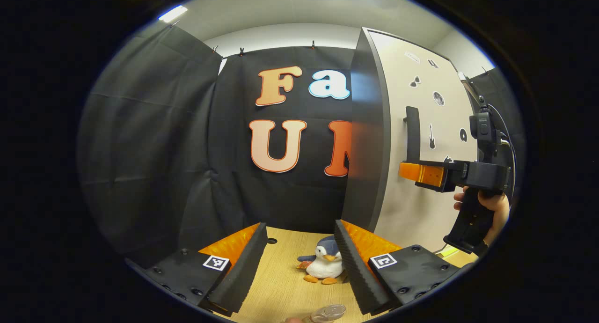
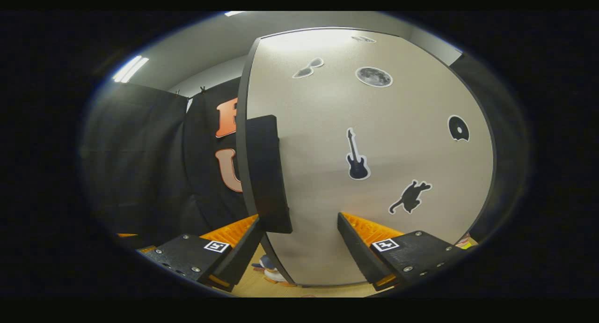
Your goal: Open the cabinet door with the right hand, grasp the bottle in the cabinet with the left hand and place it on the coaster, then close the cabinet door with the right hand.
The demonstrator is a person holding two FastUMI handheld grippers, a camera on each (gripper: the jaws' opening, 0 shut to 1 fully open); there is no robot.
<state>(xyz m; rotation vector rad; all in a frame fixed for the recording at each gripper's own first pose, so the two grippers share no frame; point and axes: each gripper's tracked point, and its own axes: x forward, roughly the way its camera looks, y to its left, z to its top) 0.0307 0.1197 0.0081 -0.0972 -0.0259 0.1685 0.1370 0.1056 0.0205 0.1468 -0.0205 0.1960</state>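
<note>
The cabinet's beige door (image 2: 374, 140) with black stickers looks shut. Its black vertical handle (image 2: 266, 173) runs along the door's left edge. My right gripper (image 2: 298, 217) is open, and the handle's lower end stands between its fingers, close to the left finger (image 2: 243, 238). In the left gripper view the same right gripper (image 1: 412, 172), held by a hand (image 1: 491, 208), reaches the bottom of the handle (image 1: 412, 131). My left gripper (image 1: 299, 224) hangs open over the wooden table (image 1: 281, 285), left of the cabinet, with nothing between its fingers.
A penguin plush (image 1: 325, 266) sits on the table between the left gripper's fingers, farther off. A small clear round object (image 1: 329, 312) lies at the bottom edge. The cabinet's dark side panel (image 1: 369, 140) stands close on the right. Black cloth walls surround the booth.
</note>
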